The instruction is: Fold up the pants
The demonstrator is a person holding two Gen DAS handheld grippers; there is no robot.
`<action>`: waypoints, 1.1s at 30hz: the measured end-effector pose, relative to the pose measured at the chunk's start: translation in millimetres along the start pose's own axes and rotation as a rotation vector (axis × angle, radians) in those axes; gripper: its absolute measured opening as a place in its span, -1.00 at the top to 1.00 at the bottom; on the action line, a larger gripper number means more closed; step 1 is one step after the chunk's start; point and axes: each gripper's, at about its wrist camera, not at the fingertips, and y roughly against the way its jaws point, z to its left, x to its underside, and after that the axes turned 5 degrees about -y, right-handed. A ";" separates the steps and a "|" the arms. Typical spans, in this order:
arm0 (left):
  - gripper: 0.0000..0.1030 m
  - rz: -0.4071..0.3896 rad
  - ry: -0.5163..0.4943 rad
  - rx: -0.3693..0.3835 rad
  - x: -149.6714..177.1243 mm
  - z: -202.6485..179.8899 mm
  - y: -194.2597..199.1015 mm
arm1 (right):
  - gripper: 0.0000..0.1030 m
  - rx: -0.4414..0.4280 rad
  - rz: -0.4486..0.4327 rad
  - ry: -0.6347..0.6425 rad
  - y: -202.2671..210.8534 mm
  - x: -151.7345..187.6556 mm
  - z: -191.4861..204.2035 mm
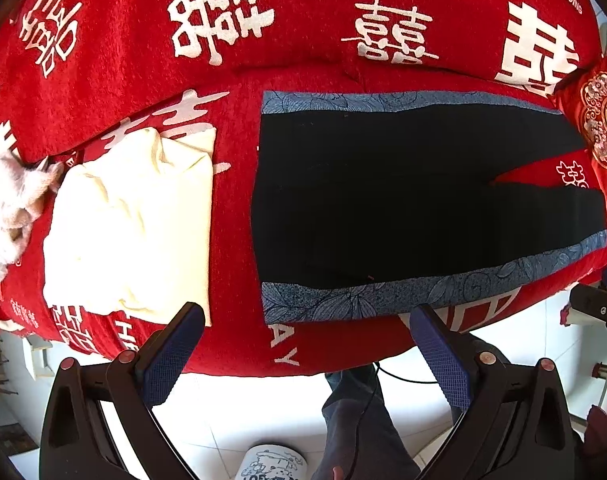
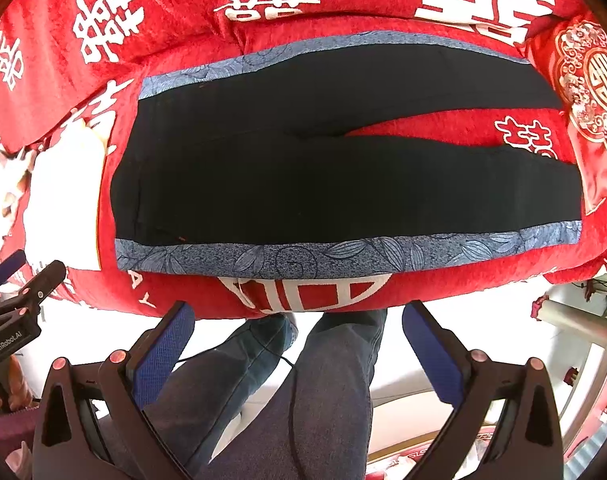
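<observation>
Black pants [image 1: 383, 192] with blue patterned side stripes [image 1: 383, 300] lie flat and spread on the red sofa seat, waistband to the left, legs running right and splitting apart. They also show in the right wrist view [image 2: 303, 184]. My left gripper [image 1: 307, 320] is open and empty, held just in front of the sofa's front edge below the waistband end. My right gripper [image 2: 299, 316] is open and empty, below the front edge under the near leg. The left gripper also shows at the left edge of the right wrist view [image 2: 19, 280].
A folded cream garment [image 1: 131, 232] lies left of the pants, with a white fluffy item [image 1: 7, 208] beyond it. A red embroidered cushion [image 1: 599, 120] sits at the leg ends. The red sofa cover [image 1: 223, 340] has white characters. The person's legs [image 2: 303, 380] stand on white floor.
</observation>
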 end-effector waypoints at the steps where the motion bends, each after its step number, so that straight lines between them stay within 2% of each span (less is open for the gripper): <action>1: -1.00 0.001 -0.003 -0.001 0.6 -0.7 -0.1 | -1.00 0.002 -0.003 -0.002 0.8 1.4 0.0; 6: -1.00 0.000 -0.007 -0.002 0.9 -3.9 0.6 | -1.00 0.003 -0.015 -0.009 3.5 6.2 -2.1; 13: -1.00 -0.014 0.040 0.004 -5.1 -10.4 0.8 | -1.00 0.007 -0.040 0.032 10.1 0.4 -11.0; 22: -1.00 0.042 0.209 -0.005 1.5 -9.1 -21.0 | -1.00 -0.077 0.053 0.047 -23.3 -1.3 -43.5; 27: -1.00 0.059 0.327 0.042 11.1 -5.7 -46.8 | -1.00 -0.185 0.071 0.068 -44.4 1.3 -49.5; 30: -1.00 0.061 0.383 0.067 19.4 -2.9 -62.1 | -1.00 -0.321 0.100 0.071 -63.0 0.6 -40.7; 33: -1.00 0.034 0.399 0.101 26.6 -1.3 -75.8 | -1.00 -0.501 0.149 0.039 -94.1 1.5 -25.3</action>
